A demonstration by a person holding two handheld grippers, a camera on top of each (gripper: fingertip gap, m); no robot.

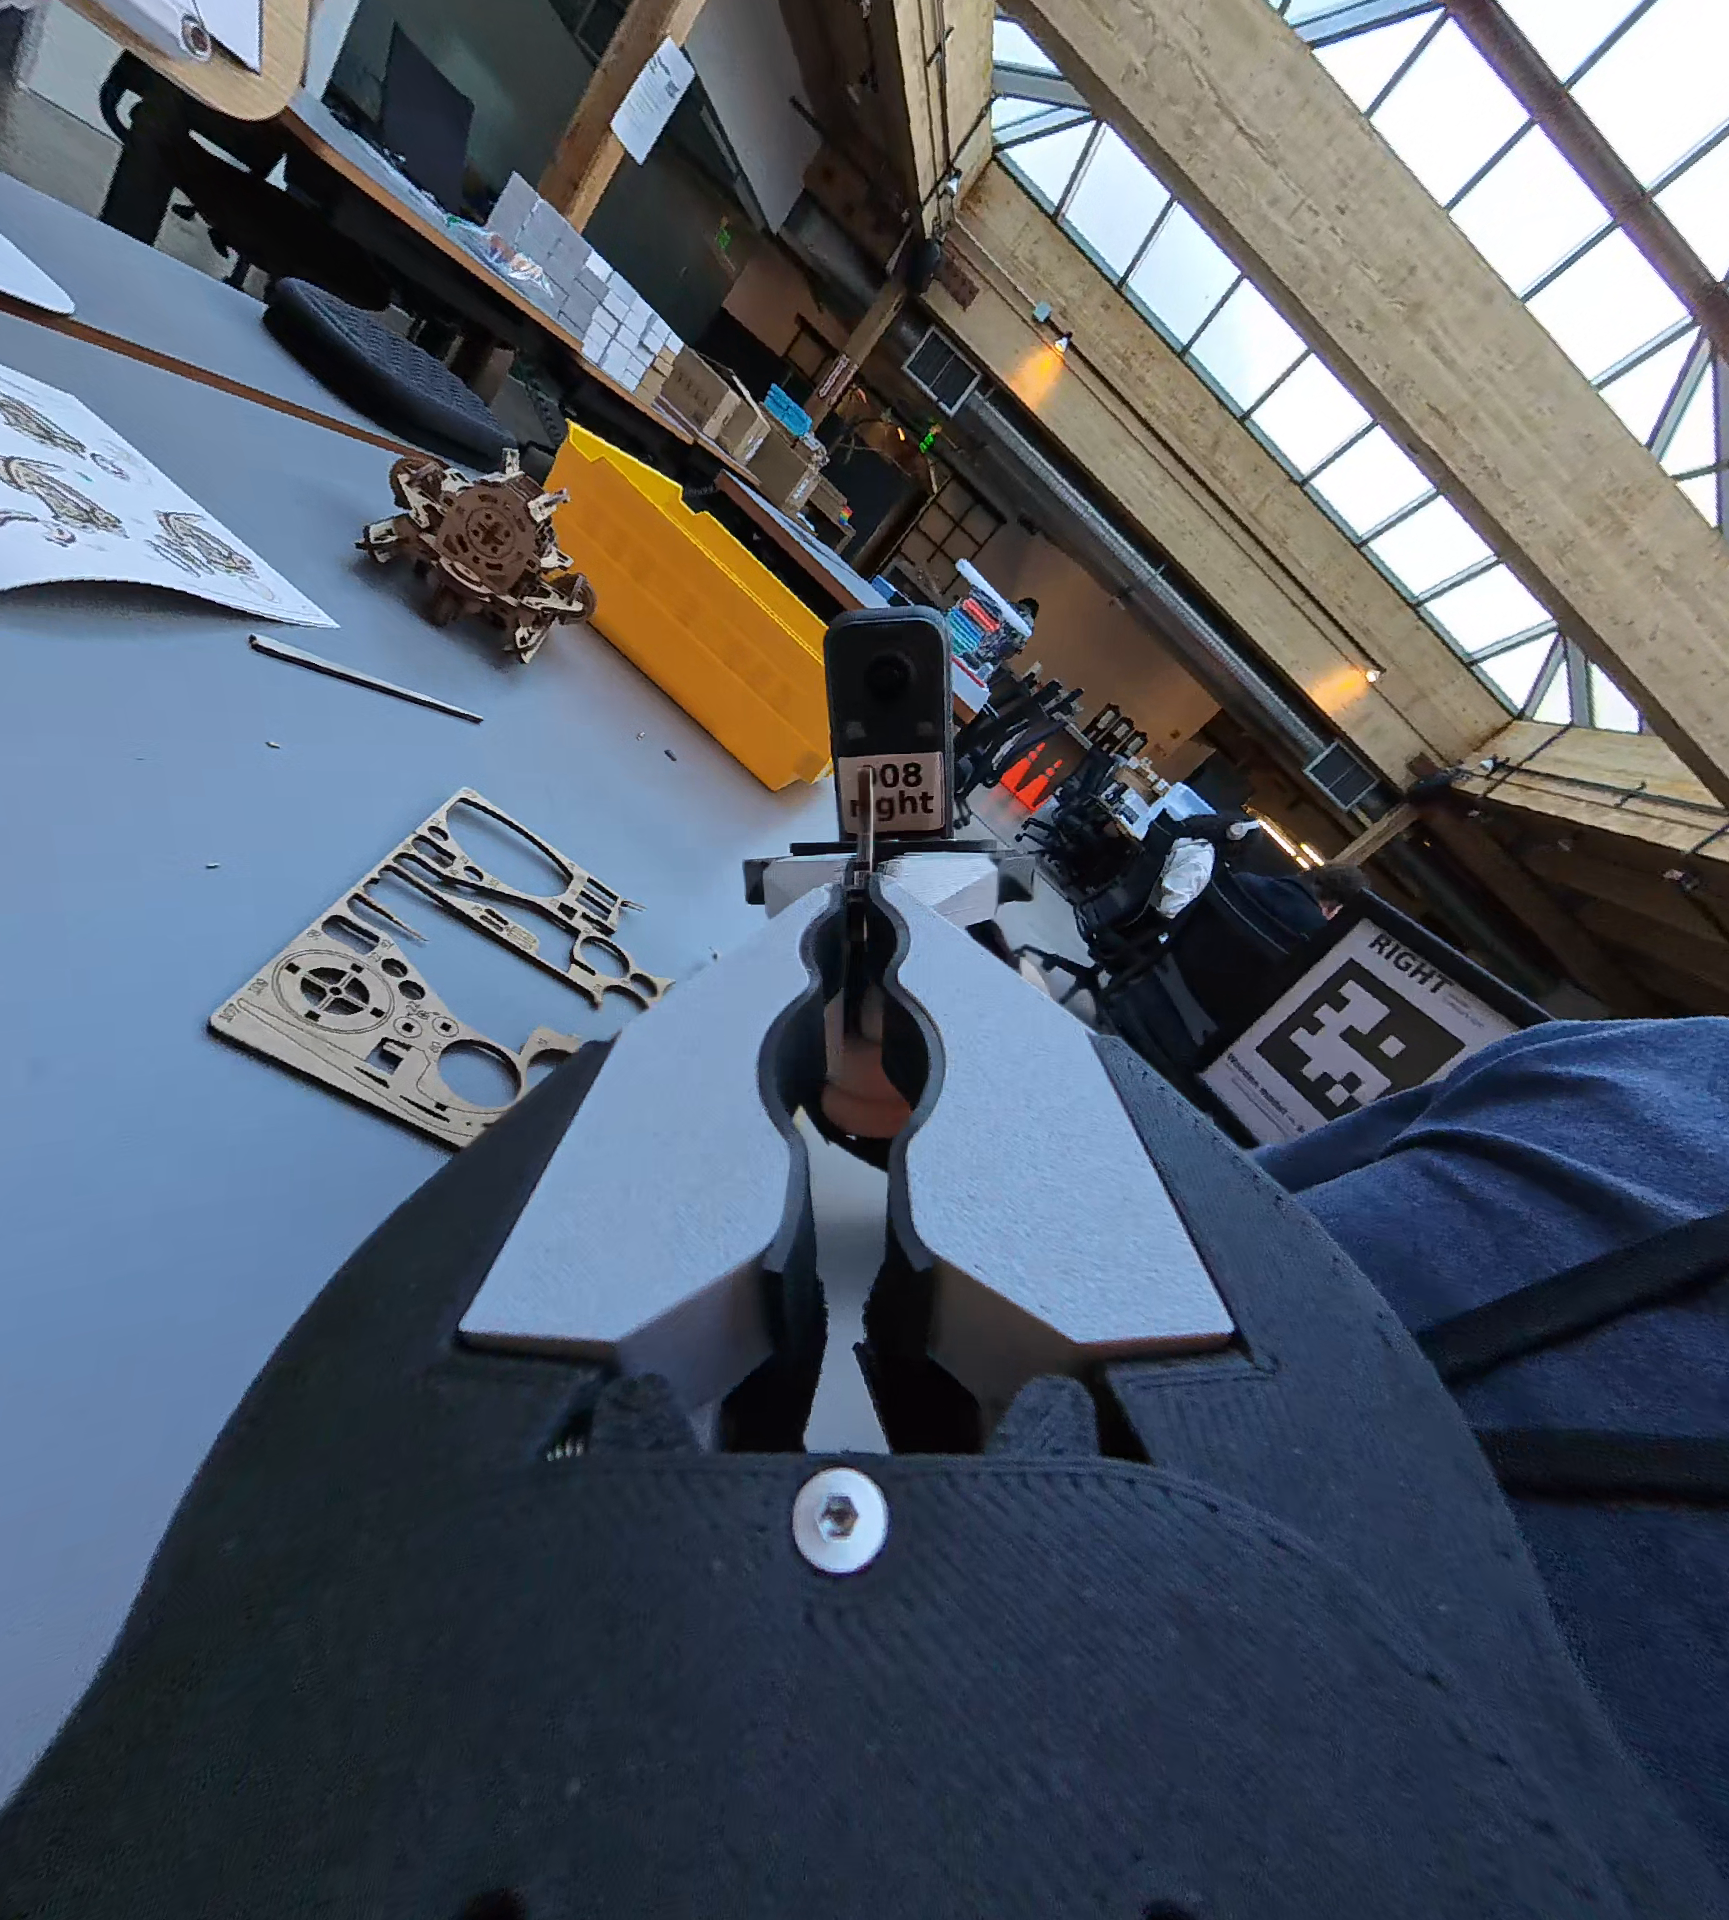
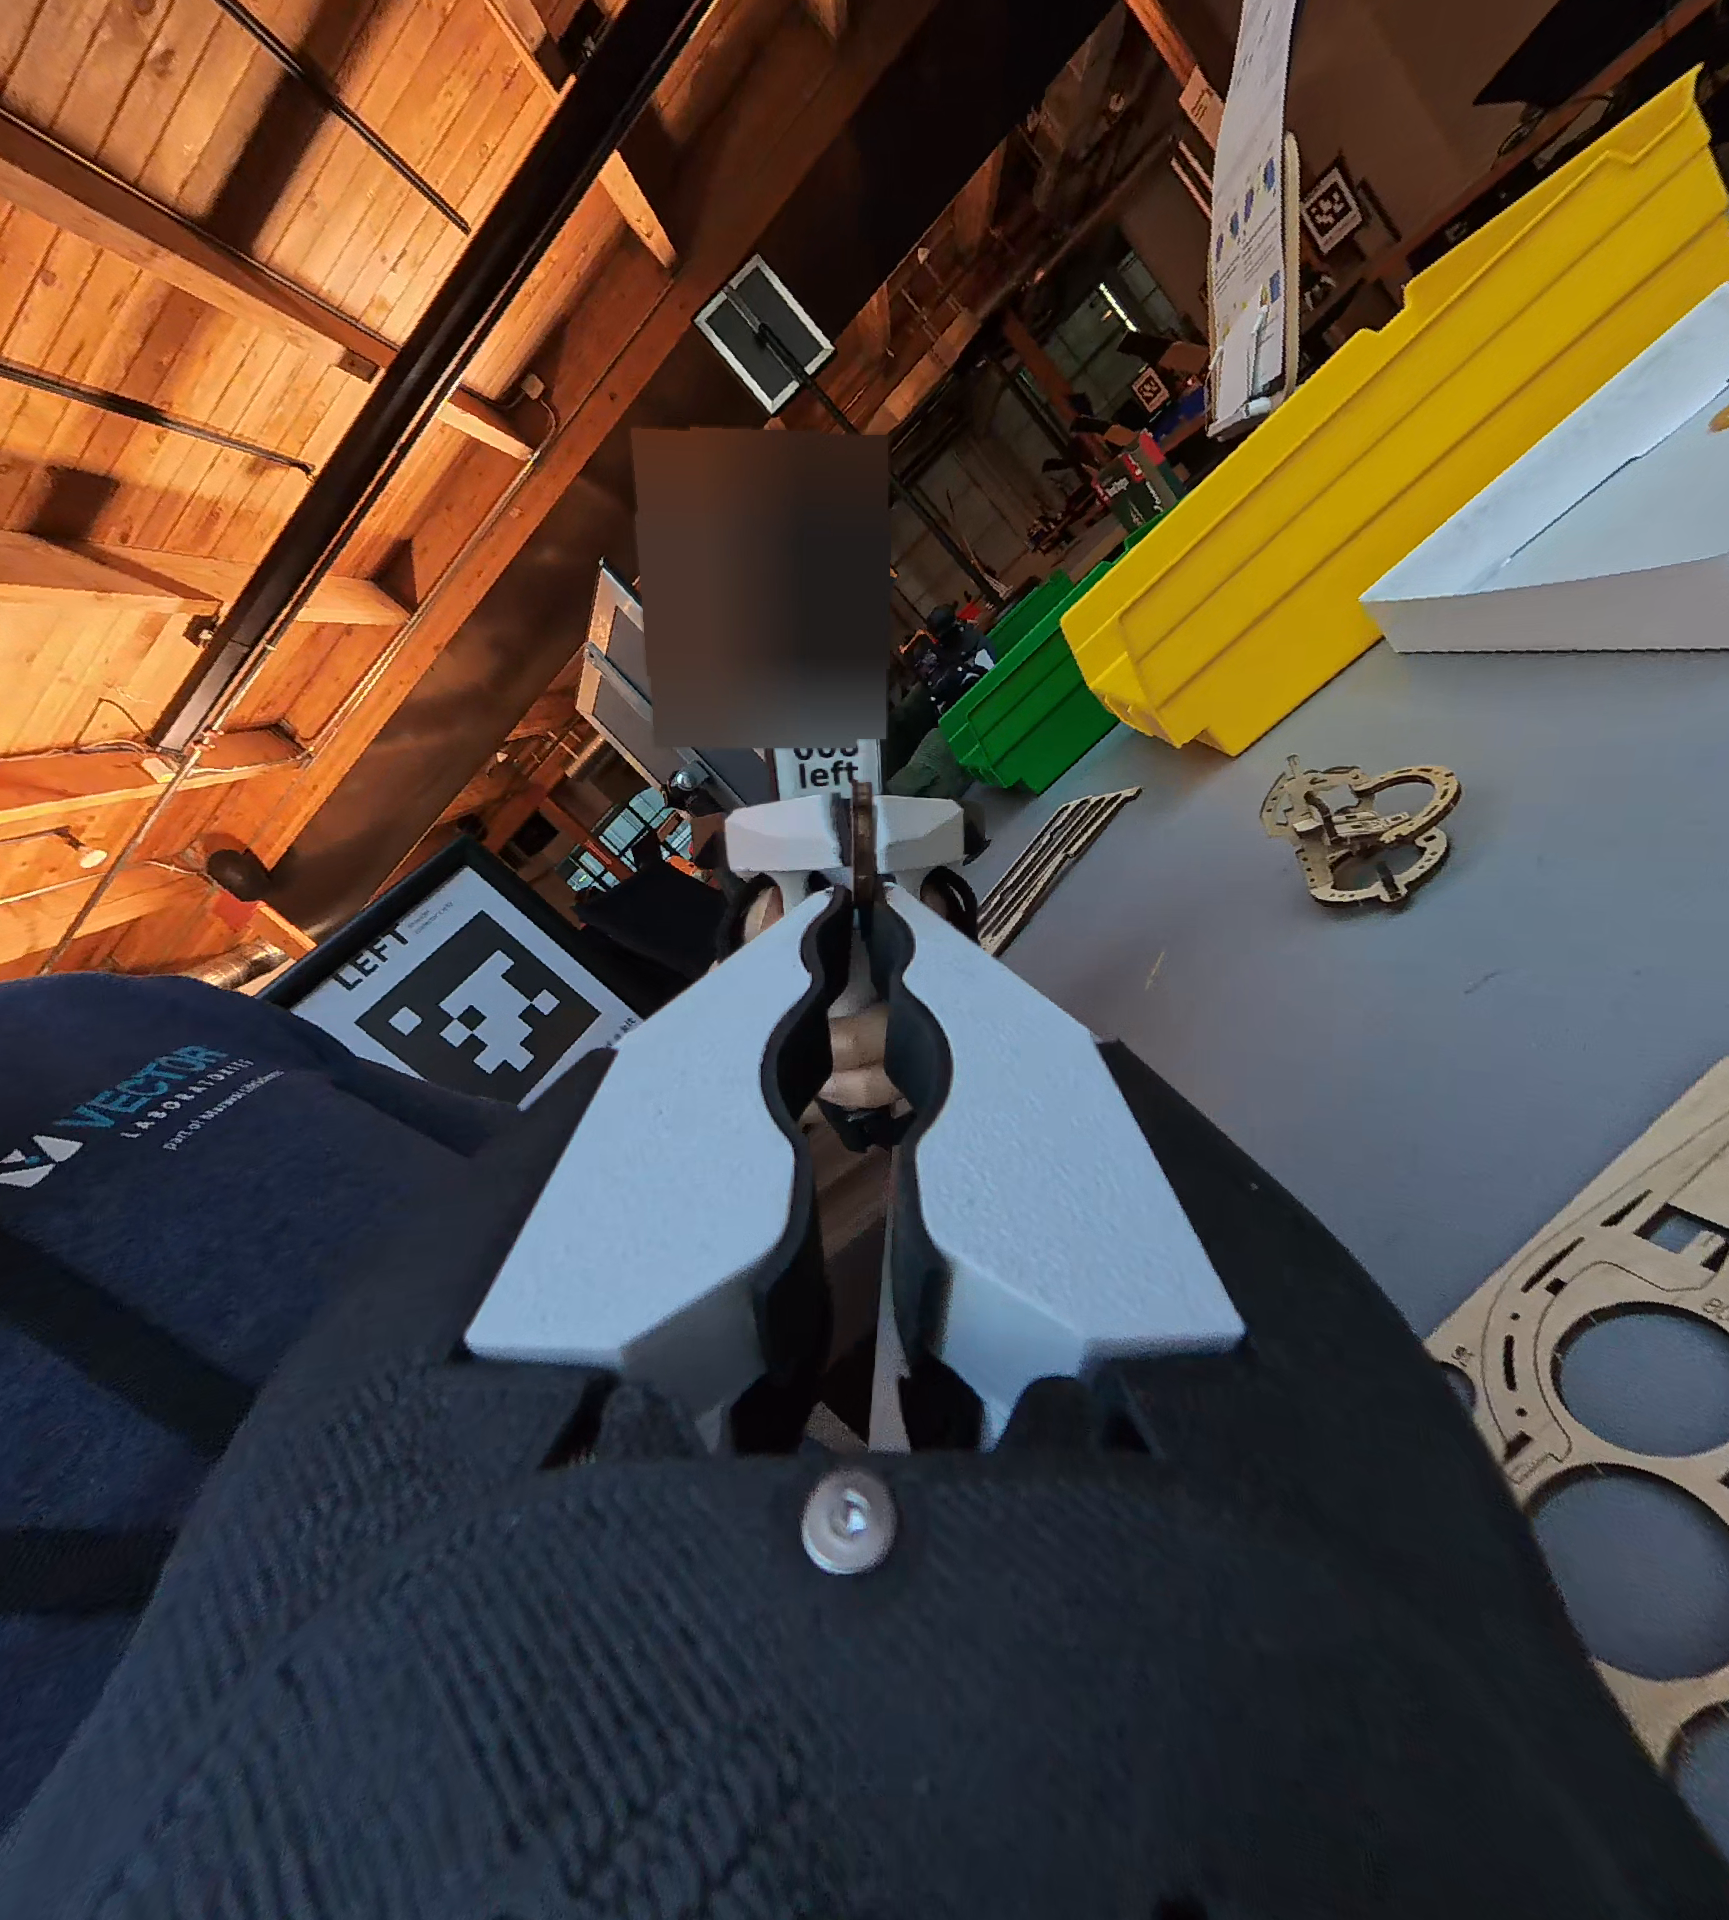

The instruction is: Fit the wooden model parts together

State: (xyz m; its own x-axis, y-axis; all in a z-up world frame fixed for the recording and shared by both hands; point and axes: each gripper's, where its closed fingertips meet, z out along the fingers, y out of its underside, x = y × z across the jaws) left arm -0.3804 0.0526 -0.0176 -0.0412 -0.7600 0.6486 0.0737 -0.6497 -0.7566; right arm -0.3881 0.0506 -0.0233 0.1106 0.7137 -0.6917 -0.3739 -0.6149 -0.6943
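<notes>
Left gripper (image 1: 858,899): fingers drawn together, clamped on a thin dark wooden part (image 1: 862,831) that stands edge-on at the tips.
Right gripper (image 2: 855,902): fingers likewise together, clamped on a thin wooden piece (image 2: 861,831) seen edge-on.
Relative pose: the two grippers face each other tip to tip above the worktop (image 1: 112,1039); each wrist view shows the other gripper just beyond its own tips. Whether both grip one part or two mating parts cannot be told.
Step in hand (judgement): aligning and pressing the held parts together.
Technique: keep both thin edges in one plane, push straight along the slot, avoid twisting; thin plywood is likely to snap under side load.
Nearby stock: a laser-cut sheet (image 1: 444,966) with emptied cut-outs lies flat on the worktop, near the grippers.
Farther: a thin metal rod (image 1: 361,678); an open instruction sheet (image 1: 60,499); a partly built wooden assembly (image 1: 481,545); a flat openwork sub-assembly (image 2: 1359,831).
Farthest: a yellow bin (image 1: 694,613) at the worktop's far edge.
</notes>
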